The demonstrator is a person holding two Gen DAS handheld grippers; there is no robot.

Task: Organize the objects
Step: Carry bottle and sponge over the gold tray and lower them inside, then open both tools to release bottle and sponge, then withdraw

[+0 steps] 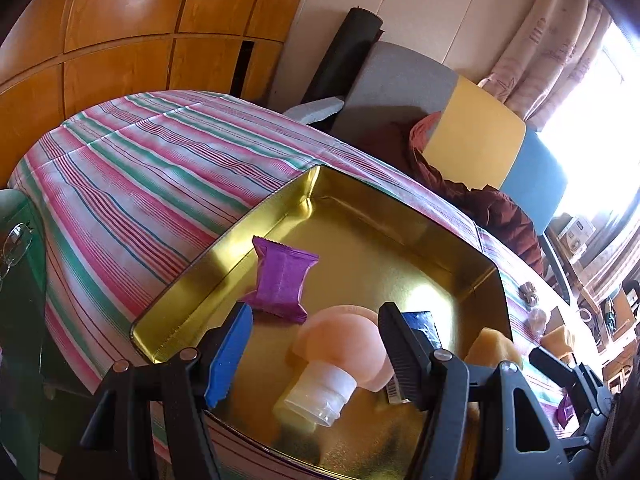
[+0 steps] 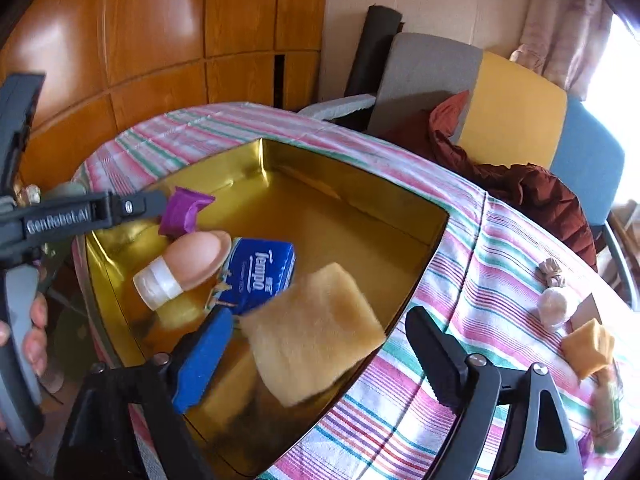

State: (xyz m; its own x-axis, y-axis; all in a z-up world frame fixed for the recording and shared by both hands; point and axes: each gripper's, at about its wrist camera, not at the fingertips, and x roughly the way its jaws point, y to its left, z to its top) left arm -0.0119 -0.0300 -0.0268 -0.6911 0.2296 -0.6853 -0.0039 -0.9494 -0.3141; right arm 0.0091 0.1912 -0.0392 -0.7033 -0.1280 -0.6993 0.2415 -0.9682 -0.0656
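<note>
A gold tin tray (image 1: pixel 360 216) (image 2: pixel 360 208) sits on the striped tablecloth. In it lie a purple wrapper (image 1: pixel 282 280) (image 2: pixel 182 208), a peach squeeze bottle with a clear cap (image 1: pixel 340 352) (image 2: pixel 192 260) and a blue Tempo tissue pack (image 2: pixel 262 276) (image 1: pixel 420 322). My left gripper (image 1: pixel 316 350) is open above the bottle, apart from it. My right gripper (image 2: pixel 320 354) is open; a tan sponge (image 2: pixel 316 328) sits blurred between its fingers over the tray's near edge, touching neither pad clearly. The sponge also shows in the left wrist view (image 1: pixel 494 346).
On the cloth right of the tray lie a small wrapped knot (image 2: pixel 552 270), a white ball (image 2: pixel 554 306), a tan sponge piece (image 2: pixel 592 346) and a wrapped sweet (image 2: pixel 608 400). A chair with dark red cloth (image 2: pixel 532 196) stands behind the table. Wooden cabinets (image 2: pixel 160 40) line the back.
</note>
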